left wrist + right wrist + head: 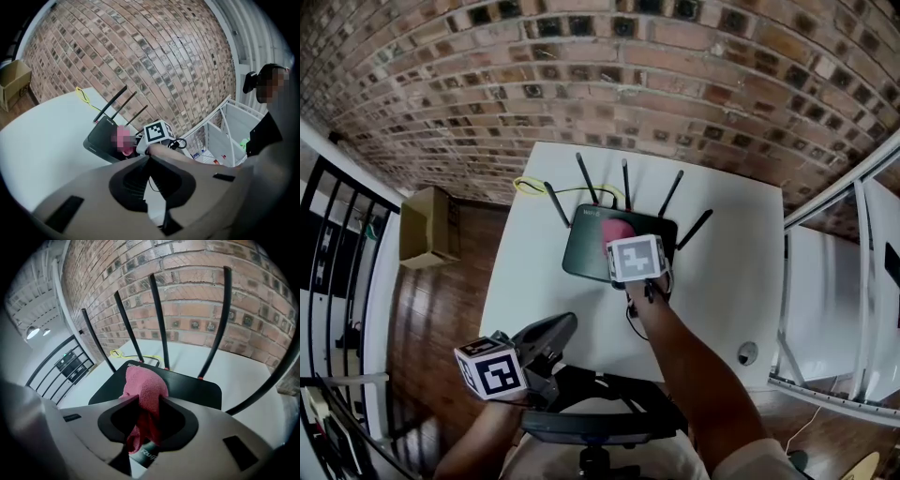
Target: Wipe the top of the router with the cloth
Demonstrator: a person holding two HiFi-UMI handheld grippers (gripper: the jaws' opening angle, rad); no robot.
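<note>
Router [592, 248], black and flat, lying on the white worktop [731, 281] towards its far side, near the brick wall [581, 75]. Its long axis is seen running left to right across the head view, parallel to the wall. Antennas [625, 185] are set along the far edge and at the ends, standing up and fanned outward. The plain front edge is turned towards the person. A yellow cable [528, 185] is looped on the worktop just behind the router's left end.

Cloth [144, 385], pink and bunched, is pinched between the jaws of the right gripper [146, 401], which are kept narrowly apart by the fabric. The upper wad is pressed on the router's top, about the middle of its length. A loose tail is hung down between the jaws. The gripper is pointed along the router's short axis, towards the antennas.

Left gripper [149, 157] is held low over the near-left part of the worktop, well apart from the router and aimed towards it. Its jaws are closed together at the tips, with nothing between them.

A cardboard box [428, 228] is seen on the wooden floor [441, 319] to the left of the worktop.
</note>
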